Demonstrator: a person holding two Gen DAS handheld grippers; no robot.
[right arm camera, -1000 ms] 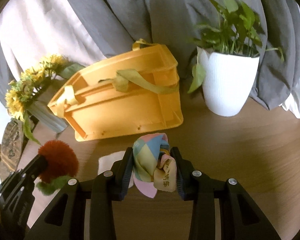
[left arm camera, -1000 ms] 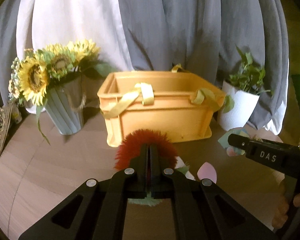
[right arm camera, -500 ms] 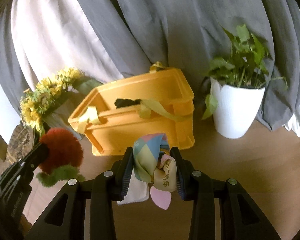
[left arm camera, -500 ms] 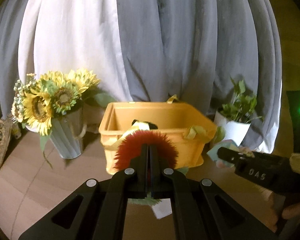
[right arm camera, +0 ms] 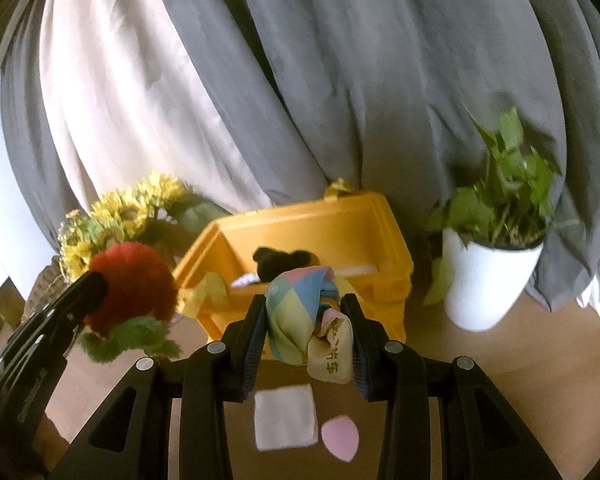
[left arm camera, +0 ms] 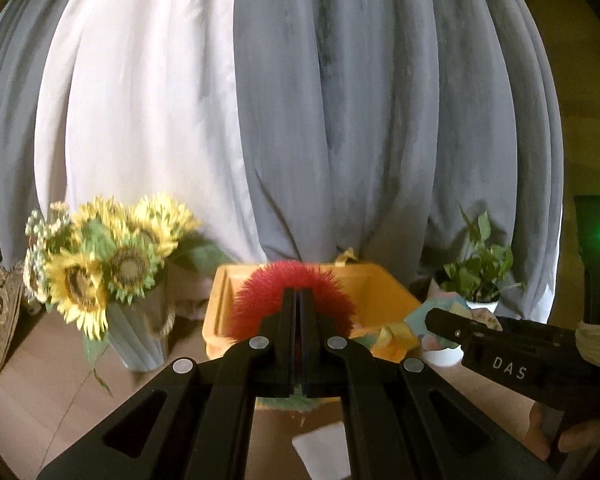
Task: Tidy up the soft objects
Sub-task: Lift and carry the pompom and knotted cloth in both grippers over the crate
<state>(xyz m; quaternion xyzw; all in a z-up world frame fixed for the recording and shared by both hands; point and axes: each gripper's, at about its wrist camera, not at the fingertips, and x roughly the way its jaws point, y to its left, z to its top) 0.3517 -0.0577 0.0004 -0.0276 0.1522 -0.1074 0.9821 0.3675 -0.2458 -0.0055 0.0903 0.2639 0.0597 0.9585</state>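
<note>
Left wrist: fingers (left arm camera: 299,344) clenched on red pompom (left arm camera: 260,300), hiding it | right fingers (right arm camera: 306,344) grasp scarf (right arm camera: 296,320)

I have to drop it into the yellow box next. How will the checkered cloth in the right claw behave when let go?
The checkered cloth looks floppy: it bunches and droops between the right claw fingers. Probably light, so it may cling or snag rather than fall cleanly into the yellow box.

Both grippers went up off the counter (right arm camera: 540,368), red pompom (left arm camera: 292,296) and scarf (right arm camera: 300,320) now level with the yellow bin (right arm camera: 340,232).
</note>
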